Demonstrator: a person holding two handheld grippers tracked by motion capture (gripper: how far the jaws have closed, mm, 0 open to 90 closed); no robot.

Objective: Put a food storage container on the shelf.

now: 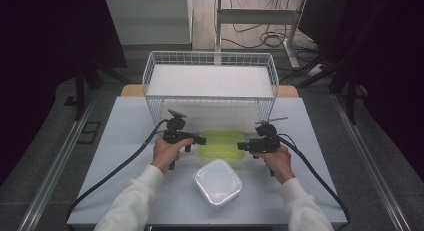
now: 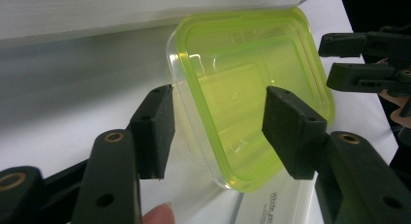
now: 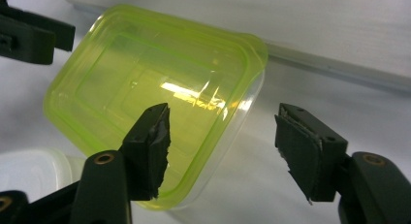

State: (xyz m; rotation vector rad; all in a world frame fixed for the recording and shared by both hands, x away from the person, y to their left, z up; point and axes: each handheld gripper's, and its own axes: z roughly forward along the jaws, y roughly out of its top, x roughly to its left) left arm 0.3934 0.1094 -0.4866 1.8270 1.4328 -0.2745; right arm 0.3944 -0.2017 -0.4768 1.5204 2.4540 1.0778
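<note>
A clear box with a lime-green lid (image 1: 221, 145) lies flat on the white table, just in front of the wire basket. My left gripper (image 1: 201, 140) reaches it from the left and stands open. In the left gripper view its jaws (image 2: 218, 95) straddle the box's near edge (image 2: 252, 88), one over the lid and one beside the rim, and no pad presses on it. My right gripper (image 1: 241, 146) comes in from the right, also open (image 3: 224, 115). One of its jaws hangs over the green lid (image 3: 155, 83), the other over bare table. Each gripper faces the other (image 2: 339, 59) (image 3: 29, 30).
A second clear, lidded container (image 1: 218, 182) sits nearer me, in front of the green one, and its corner shows in the right gripper view (image 3: 24, 166). A white wire basket (image 1: 210, 53) holding a white slab stands at the back of the table (image 1: 125, 141). Cables trail off both grippers.
</note>
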